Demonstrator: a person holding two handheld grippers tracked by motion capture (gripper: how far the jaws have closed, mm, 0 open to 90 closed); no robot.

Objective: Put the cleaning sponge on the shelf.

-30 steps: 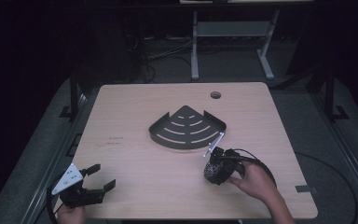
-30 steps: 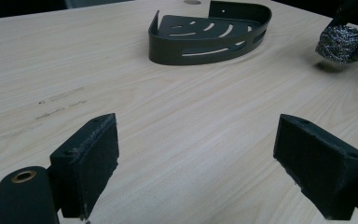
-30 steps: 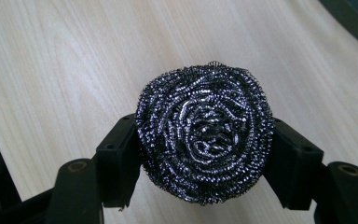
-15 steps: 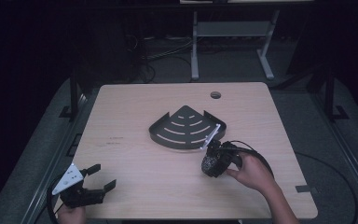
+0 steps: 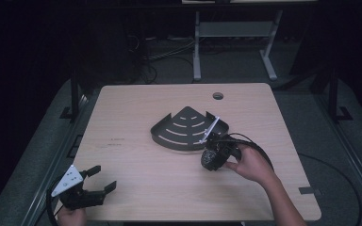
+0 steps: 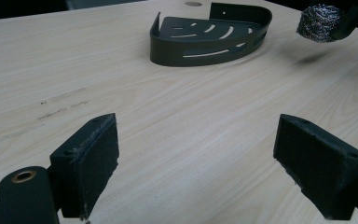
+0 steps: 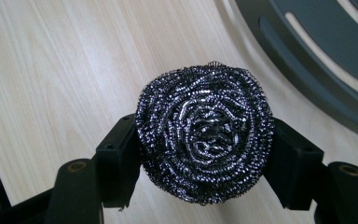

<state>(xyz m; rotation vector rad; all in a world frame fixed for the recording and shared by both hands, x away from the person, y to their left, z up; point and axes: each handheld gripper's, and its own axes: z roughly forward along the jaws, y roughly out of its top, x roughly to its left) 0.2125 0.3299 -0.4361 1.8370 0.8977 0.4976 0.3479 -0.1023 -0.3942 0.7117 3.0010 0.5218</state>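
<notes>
A black quarter-round slotted tray (image 5: 188,129) is seen near the middle of the pale wooden bench (image 5: 136,113), and all places below are given from it. Just beside the tray's curved front edge, on the side nearer the person, a steel wool scourer (image 5: 211,158) is held in the right gripper (image 5: 213,157), which is gripped by the person's right hand (image 5: 250,165). In the right gripper view the scourer (image 7: 205,140) is seen clamped between the two black jaws, one pad pressed against each side of the ball, with the tray's rim (image 7: 307,88) close behind it. In the left gripper view the scourer (image 6: 320,22) appears lifted off the bench, a soft shadow lying on the wood under it, just to the side of the tray (image 6: 205,37).

The left gripper (image 5: 101,181) is held well away from the tray, at the bench's near corner on the person's left. Its jaws are spread wide with nothing between them, and bare bench (image 6: 191,135) is seen in the gap.
</notes>
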